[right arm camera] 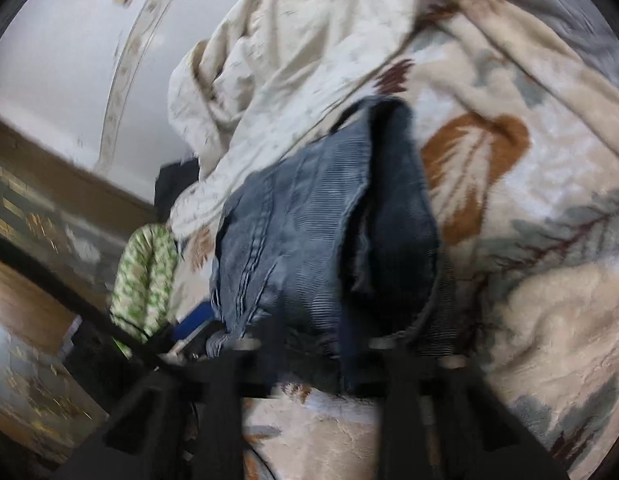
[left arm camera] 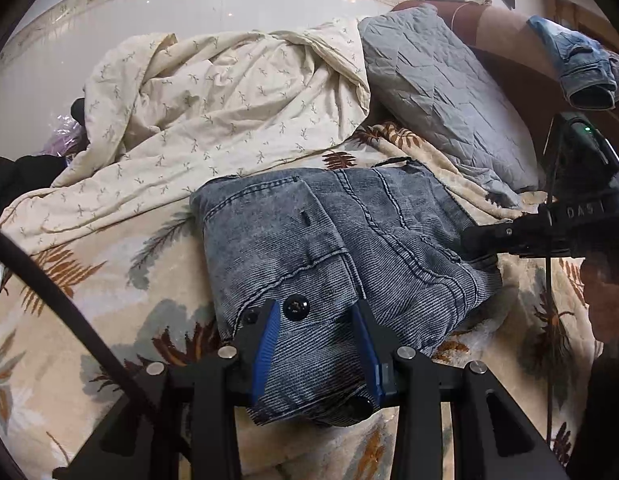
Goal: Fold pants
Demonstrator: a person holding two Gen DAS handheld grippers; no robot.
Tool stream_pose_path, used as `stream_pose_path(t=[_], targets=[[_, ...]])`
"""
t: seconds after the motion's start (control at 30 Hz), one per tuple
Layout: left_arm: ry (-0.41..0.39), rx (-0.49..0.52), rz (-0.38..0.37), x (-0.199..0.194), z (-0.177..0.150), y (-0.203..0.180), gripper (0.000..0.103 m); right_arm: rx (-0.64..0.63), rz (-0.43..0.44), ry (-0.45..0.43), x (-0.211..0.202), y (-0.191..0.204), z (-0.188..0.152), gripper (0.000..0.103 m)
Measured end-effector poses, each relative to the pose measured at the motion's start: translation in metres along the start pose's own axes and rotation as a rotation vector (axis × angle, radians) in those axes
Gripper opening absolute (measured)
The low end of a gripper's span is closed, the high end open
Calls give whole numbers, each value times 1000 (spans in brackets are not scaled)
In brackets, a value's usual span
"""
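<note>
Grey-blue jeans point(left arm camera: 349, 248) lie folded in a compact bundle on a leaf-patterned blanket point(left arm camera: 109, 280) on a bed. My left gripper point(left arm camera: 315, 320) has its jaws wide apart around the near edge of the bundle, with its blue pads point(left arm camera: 267, 344) beside the waistband button. My right gripper point(left arm camera: 481, 238) comes in from the right and touches the jeans' right edge. In the blurred right wrist view the jeans point(right arm camera: 309, 232) fill the space in front of my right gripper point(right arm camera: 309, 332), whose jaws look apart with denim between them.
A crumpled cream duvet point(left arm camera: 229, 112) lies behind the jeans. A grey quilted pillow point(left arm camera: 437, 80) is at the back right. Another pair of blue jeans point(left arm camera: 581, 64) hangs on the brown headboard. A green patterned cloth point(right arm camera: 145, 272) sits off the bed's edge.
</note>
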State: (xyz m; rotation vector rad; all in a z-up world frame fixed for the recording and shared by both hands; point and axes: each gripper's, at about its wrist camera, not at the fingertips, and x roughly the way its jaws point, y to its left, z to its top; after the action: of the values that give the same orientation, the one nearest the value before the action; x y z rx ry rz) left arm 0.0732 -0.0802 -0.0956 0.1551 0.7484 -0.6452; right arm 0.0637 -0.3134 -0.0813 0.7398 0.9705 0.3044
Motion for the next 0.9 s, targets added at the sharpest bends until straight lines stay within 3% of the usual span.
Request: stream_pose_path(t=[0.13,0.27,0.33,0.43,0.57,0.63,0.73,0.83,0.9], targets=[[-7,9,-7,1,1,-4,41,-65,-65,-43,-5,10,-3,4],[-8,34,-46,5,0,-24,41,-91,-71,-175,-35,13,2,3],[-8,72,-45,7,-2,-39,41,-107,-140,-196,-37,10,4,3],[-7,126,-24,9,-2,-49,42,-77,-235,-151,-21,-9,7,3],[-5,39,-97,-5,13,-28,44,-98,-335,-37,16,-22,5,4],[-45,18,-61,-16,22,-16,48,-170,-394,-29,27,-15,1,5],[-92,-16,-5,-28,29,2,52,-162,-393,-37,22,-16,3,8],[-83,-48,29,-23,29,13,52,-169,-413,-69,7,-10,2,23],[-37,-48,60,-11,25,14,52,-198,-412,-145,-9,3,4,26]])
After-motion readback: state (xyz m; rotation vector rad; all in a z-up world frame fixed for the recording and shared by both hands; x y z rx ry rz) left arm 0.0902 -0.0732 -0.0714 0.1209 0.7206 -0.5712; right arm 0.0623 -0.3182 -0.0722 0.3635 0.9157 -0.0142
